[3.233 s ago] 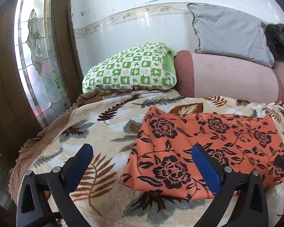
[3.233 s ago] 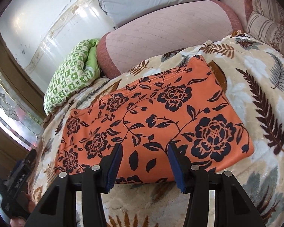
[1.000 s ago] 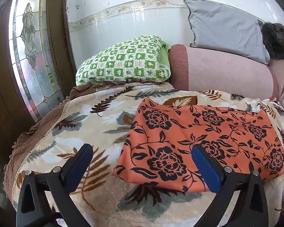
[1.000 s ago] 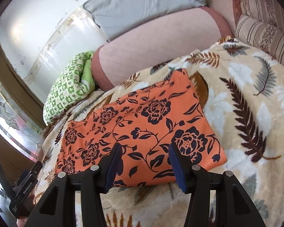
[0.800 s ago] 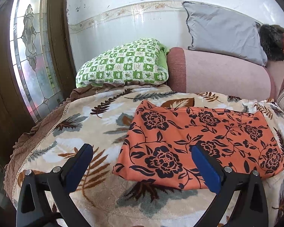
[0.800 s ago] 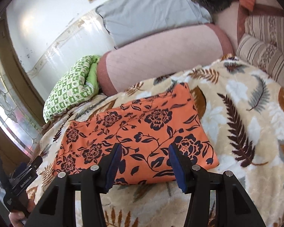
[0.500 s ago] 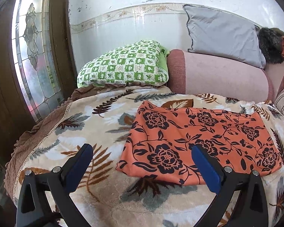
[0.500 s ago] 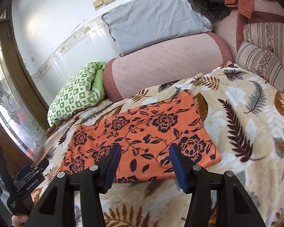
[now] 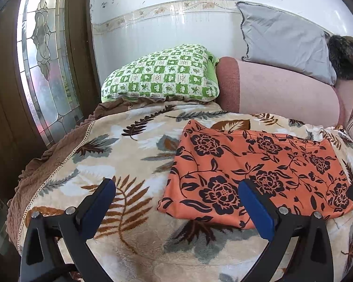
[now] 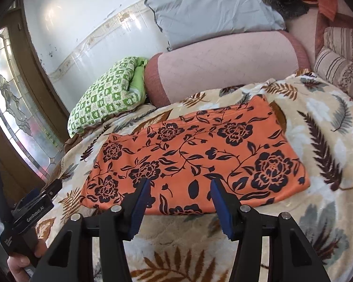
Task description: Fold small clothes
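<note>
An orange garment with black flowers [image 9: 254, 169] lies folded flat as a rectangle on the leaf-print blanket [image 9: 129, 164]; it also shows in the right wrist view [image 10: 200, 155]. My left gripper [image 9: 176, 195] is open and empty, held above the blanket near the garment's near left corner. My right gripper [image 10: 180, 190] is open and empty, held above the garment's near edge. The left gripper's body [image 10: 28, 211] shows at the lower left of the right wrist view.
A green checked pillow [image 9: 162, 75], a pink bolster [image 9: 282, 94] and a grey pillow [image 9: 284, 40] lie at the back by the wall. Striped cushions [image 10: 341, 68] lie at the right. A stained-glass door [image 9: 44, 65] stands at the left past the blanket's edge.
Both grippers have drawn back and up from the folded garment, so it sits farther off in both views. The garment has not moved. Both jaws stay open.
</note>
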Demonstrator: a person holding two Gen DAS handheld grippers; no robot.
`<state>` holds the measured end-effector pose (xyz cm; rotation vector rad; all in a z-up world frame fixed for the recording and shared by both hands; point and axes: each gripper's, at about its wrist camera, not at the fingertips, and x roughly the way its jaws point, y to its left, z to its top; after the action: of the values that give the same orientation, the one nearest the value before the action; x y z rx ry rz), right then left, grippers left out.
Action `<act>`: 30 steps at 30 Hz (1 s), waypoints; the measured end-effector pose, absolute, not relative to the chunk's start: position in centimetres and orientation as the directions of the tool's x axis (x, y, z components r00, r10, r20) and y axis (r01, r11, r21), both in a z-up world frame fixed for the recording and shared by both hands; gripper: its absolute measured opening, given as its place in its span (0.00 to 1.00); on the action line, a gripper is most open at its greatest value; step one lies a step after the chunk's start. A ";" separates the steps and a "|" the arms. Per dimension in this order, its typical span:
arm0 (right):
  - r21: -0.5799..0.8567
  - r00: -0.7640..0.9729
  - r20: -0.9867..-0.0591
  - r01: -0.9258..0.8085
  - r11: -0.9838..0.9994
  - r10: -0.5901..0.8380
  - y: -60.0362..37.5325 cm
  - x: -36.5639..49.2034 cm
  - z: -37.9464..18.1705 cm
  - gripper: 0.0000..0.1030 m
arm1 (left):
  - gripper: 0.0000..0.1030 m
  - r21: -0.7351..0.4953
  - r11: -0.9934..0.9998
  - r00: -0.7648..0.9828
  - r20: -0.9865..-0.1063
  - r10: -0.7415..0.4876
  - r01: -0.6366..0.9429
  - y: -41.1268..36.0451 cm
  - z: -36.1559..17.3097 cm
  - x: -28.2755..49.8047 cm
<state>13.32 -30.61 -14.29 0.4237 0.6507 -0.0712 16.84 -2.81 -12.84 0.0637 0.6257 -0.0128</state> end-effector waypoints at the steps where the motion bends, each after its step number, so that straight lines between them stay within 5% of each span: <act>1: 0.365 0.794 -0.604 0.196 0.910 0.071 -30.7 13.6 -14.5 0.55 | 1.00 0.056 0.998 0.809 -0.588 0.007 0.032 -2.8 -12.9 16.9; 9: 0.389 0.770 -0.633 0.221 0.894 0.085 -32.3 15.4 -16.2 0.55 | 1.00 0.039 0.997 0.775 -0.631 -0.028 0.069 -3.3 -13.8 18.0; 15: 0.496 0.745 -0.650 0.267 0.826 0.149 -35.5 15.9 -17.8 0.55 | 1.00 -0.085 0.987 0.637 -0.755 -0.152 0.136 -3.9 -16.3 20.0; 30: 0.753 0.722 -0.609 0.397 0.524 0.328 -43.6 14.2 -22.6 0.57 | 1.00 -0.341 0.925 0.369 -0.848 -0.380 0.169 -4.2 -20.0 21.5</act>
<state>14.19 -43.59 -22.60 1.0491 0.8012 -0.0471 21.53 -4.22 -20.00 -0.2100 1.1416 -0.3555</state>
